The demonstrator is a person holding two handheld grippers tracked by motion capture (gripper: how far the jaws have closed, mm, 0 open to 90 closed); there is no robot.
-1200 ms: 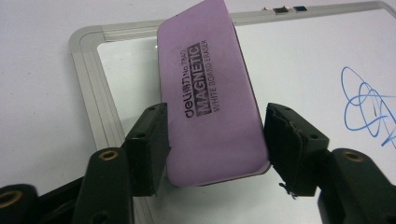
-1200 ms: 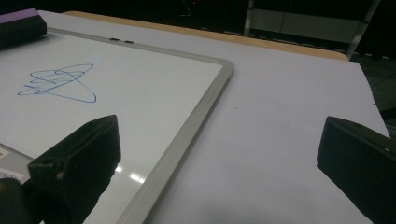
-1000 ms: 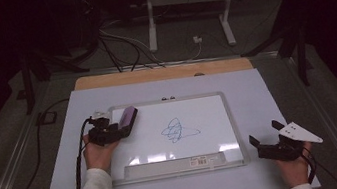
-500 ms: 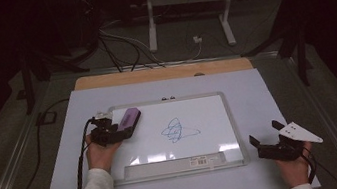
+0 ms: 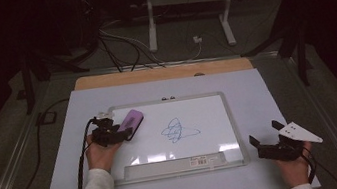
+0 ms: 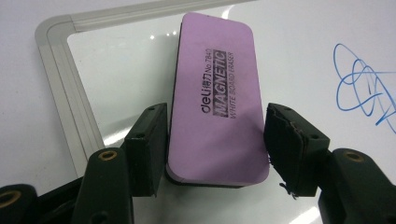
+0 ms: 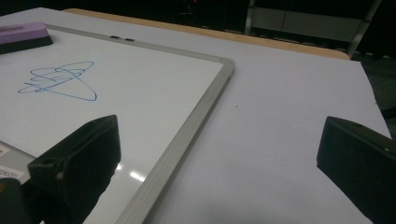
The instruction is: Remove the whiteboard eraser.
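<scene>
My left gripper (image 6: 215, 144) has its fingers pinching the eraser (image 6: 217, 93) at the board's (image 5: 109, 114) upper left; the right gripper (image 5: 268, 146) rests wide open, empty. I judge a tilted eraser could skip over the scribble (image 5: 179, 130), or the shallow hold could slip.

eraser (image 5: 130, 122) on whiteboard (image 5: 214, 141), left of scribble (image 5: 178, 130)

The high view looks forward and down on the whole surface (image 5: 165, 87) from well back. The left gripper view sits close over the whiteboard's (image 6: 299, 51) corner, looking steeply down. The right gripper view looks low across the whiteboard's far edge. All three share the blue scribble (image 5: 178, 130).
</scene>
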